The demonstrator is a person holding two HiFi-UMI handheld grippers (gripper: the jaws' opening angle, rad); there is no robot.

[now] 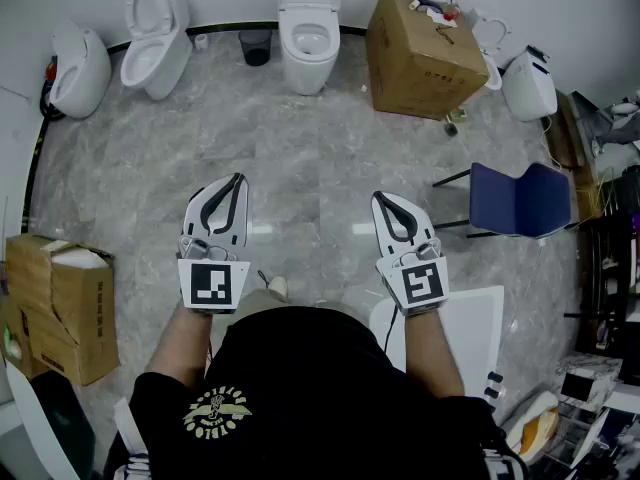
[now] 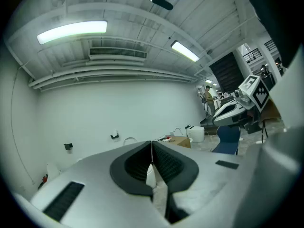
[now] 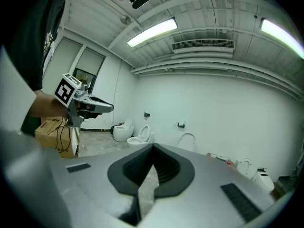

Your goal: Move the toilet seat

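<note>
Nothing of the task is done yet, as far as the views show. The left claw (image 1: 236, 181) and the right claw (image 1: 382, 199) are held out side by side over bare floor (image 1: 300, 148), near the person's body and well apart from every toilet in the room. Each gripper view shows its dark pads pressed together with nothing between them, so both claws are empty.

Several toilets stand along the far wall, and the task does not say which is meant. My guess is the middle toilet (image 1: 308, 68), which is straight ahead of both claws. Its toilet seat (image 1: 294, 34) reads as a white oval ring round the bowl, smooth and glossy. It is the same white as the porcelain, so its edge is hard to pick out. From above I cannot tell for sure whether the ring lies flat on the rim. The gripper views show only a pale arch against the wall there.

All the work remains. The person has to walk to the far wall, spread a claw, take the seat by its edge and shift it. A hard, slick rim will likely want a firm pinch near the front lip, and a hinged seat should swing rather than lift free.
</note>
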